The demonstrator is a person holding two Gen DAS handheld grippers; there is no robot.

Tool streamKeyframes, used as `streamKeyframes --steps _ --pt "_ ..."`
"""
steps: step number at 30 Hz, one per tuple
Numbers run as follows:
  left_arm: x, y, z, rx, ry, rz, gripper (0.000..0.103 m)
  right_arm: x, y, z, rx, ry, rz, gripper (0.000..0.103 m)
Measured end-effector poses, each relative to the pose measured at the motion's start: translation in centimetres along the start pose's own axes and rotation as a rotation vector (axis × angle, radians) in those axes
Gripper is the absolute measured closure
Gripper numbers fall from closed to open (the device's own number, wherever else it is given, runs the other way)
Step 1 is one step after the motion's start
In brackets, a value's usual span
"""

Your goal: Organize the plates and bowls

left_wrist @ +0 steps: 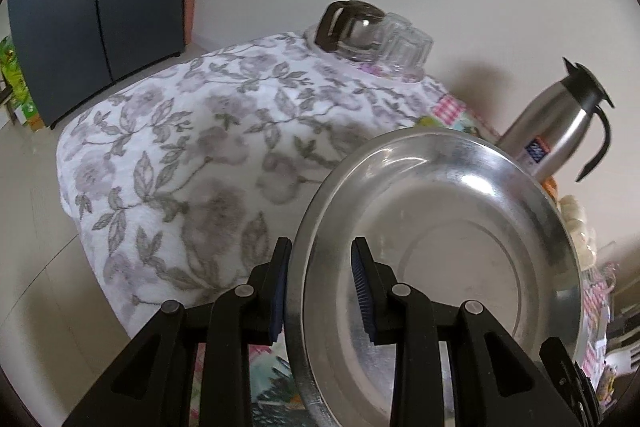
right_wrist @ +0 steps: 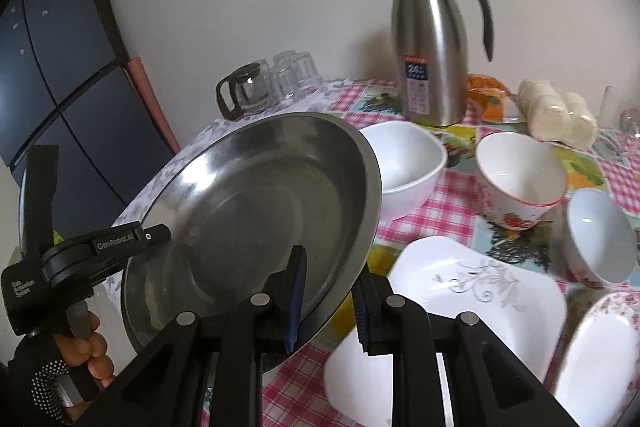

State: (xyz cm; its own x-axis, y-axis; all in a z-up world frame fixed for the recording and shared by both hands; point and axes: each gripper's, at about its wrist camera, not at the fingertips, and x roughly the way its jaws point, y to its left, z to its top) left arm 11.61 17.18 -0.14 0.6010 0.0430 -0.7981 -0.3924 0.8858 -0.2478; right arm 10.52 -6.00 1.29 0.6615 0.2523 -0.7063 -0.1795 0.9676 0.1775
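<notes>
Steel plate (left_wrist: 436, 251) is in the air above the table, tilted, and you hold it from two sides. Your left gripper (left_wrist: 320, 287) has one finger on each side of the plate's near rim, one blue pad on the inner face and one on the outer face, so its fingers are closed on the rim. Your right gripper (right_wrist: 328, 295) also has its fingers around the rim of the same plate (right_wrist: 248, 211), one pad inside and one outside; here the outer pad stands a little away from the metal, so I cannot tell if the grip is tight.

Under the plate lies the checked tablecloth (right_wrist: 432, 211). On it, near your right gripper, lies a square white plate (right_wrist: 460, 291) with a grey flower print. Behind it stand a white square bowl (right_wrist: 404, 167), a bowl with strawberry print (right_wrist: 520, 179) and a small white bowl (right_wrist: 600, 235), each apart from the others. A steel thermos jug (right_wrist: 432, 47) stands upright near the wall, and a glass coffee pot (right_wrist: 244, 91) stands beside some upturned glasses (right_wrist: 296, 75).
</notes>
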Motion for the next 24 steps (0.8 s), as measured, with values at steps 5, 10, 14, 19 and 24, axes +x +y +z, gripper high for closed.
streamKeyframes --steps 5,10,14,19,24 --pt "-0.7 -1.3 -0.5 0.01 0.006 -0.066 0.071 -1.8 -1.2 0.0 0.014 -0.024 -0.027 0.08" --pt "-1.0 -2.9 -1.3 0.031 0.025 -0.12 0.071 -3.7 -2.0 0.1 0.031 -0.054 -0.07 0.08" --pt "-1.5 -4.1 -1.8 0.049 0.03 -0.156 0.071 -5.0 -2.7 0.0 0.038 -0.068 -0.113 0.08" --pt "-2.1 -5.4 -2.6 0.067 0.041 -0.193 0.071 -6.2 -3.6 -0.7 0.049 -0.068 -0.161 0.08" --pt "-2.1 -6.6 -3.4 0.077 0.07 -0.23 0.071 -6.9 -5.2 -1.4 0.083 -0.056 -0.186 0.079"
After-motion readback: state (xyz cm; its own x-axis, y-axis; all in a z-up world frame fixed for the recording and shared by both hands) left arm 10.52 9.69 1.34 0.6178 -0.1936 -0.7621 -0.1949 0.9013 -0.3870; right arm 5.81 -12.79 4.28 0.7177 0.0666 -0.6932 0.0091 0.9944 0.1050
